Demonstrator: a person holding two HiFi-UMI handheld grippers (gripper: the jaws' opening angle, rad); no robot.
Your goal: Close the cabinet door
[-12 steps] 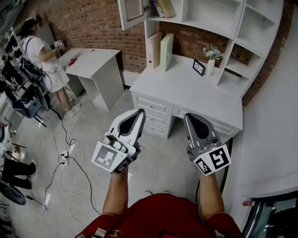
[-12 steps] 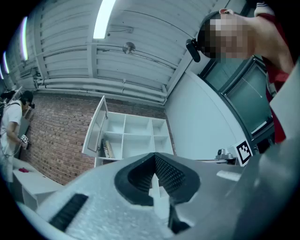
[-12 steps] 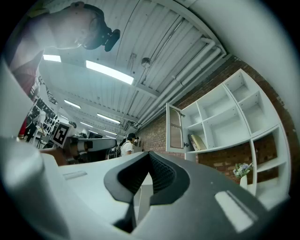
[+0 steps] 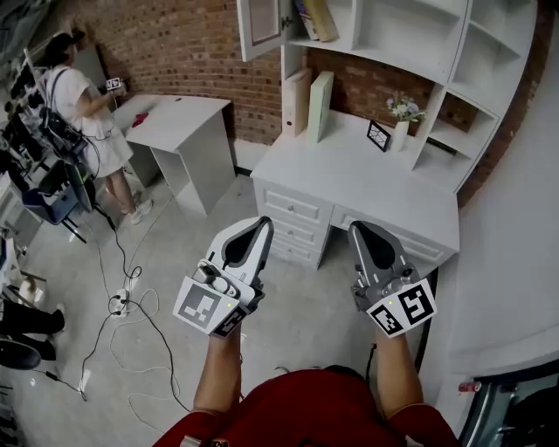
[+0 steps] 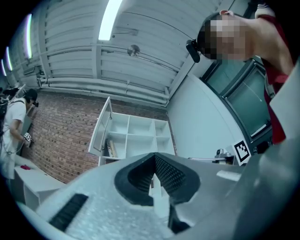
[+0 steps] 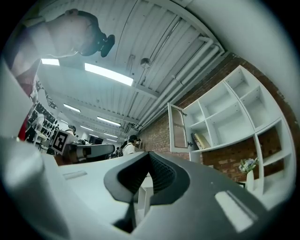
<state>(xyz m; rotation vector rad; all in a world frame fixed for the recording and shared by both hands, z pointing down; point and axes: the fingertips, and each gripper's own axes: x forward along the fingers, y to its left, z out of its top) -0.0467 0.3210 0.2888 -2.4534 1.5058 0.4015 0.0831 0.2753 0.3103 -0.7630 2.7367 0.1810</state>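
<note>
Two grippers are held side by side above the floor [image 4: 175, 253], just in front of the white desk surface [image 4: 367, 179], touching nothing. On the left gripper [image 4: 261, 223] the fingers are pressed together with nothing between them, and on the right gripper [image 4: 357, 229] they are together and empty too (both point slightly upward). The cabinet door [image 4: 259, 24] stands swung open at the upper left corner of the shelf unit [image 4: 458, 61], well apart from both grippers, with books [image 4: 314, 16] leaning in the compartment beside it.
</note>
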